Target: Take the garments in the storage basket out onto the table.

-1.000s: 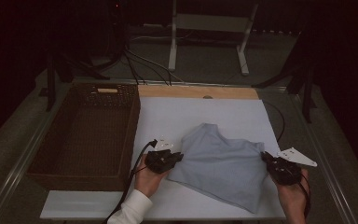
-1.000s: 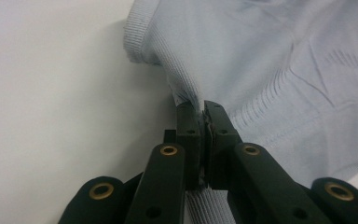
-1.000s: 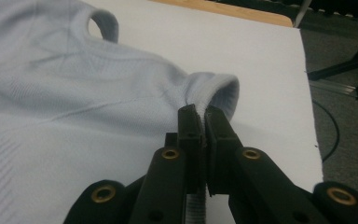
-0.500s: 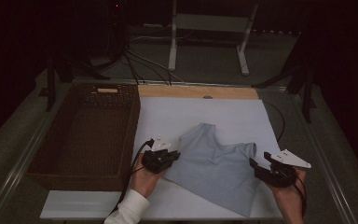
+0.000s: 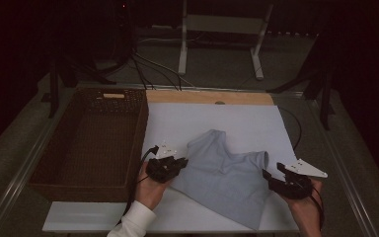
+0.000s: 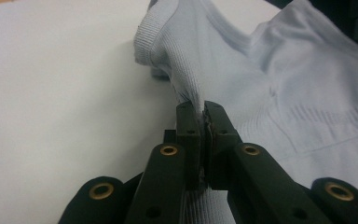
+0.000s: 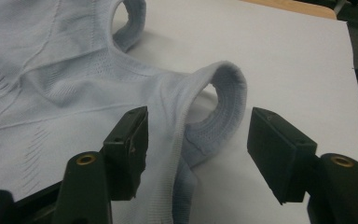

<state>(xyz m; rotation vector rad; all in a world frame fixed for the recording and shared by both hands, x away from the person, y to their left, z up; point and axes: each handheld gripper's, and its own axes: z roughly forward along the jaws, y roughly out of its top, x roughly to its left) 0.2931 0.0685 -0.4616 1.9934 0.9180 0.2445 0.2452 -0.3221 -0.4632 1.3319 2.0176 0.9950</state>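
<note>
A pale blue-grey knit garment (image 5: 224, 177) lies spread on the white table sheet (image 5: 217, 123). My left gripper (image 5: 180, 162) is shut on the garment's left edge; in the left gripper view the ribbed cloth (image 6: 186, 70) rises from between the closed jaws of that gripper (image 6: 203, 112). At the garment's right edge sits my right gripper (image 5: 266, 175). It is open (image 7: 198, 130), its jaws standing on either side of a curled ribbed strap (image 7: 214, 102) without pinching it.
A brown wicker basket (image 5: 86, 143) stands left of the sheet, close to the left hand. A wooden strip (image 5: 209, 97) runs along the sheet's far edge. Cables (image 5: 153, 69) and a stand's legs (image 5: 219, 34) lie on the floor beyond the table.
The right gripper has drifted slightly left and toward the person along the garment's right edge. The left gripper has kept its hold with little movement, and the cloth has shifted slightly.
</note>
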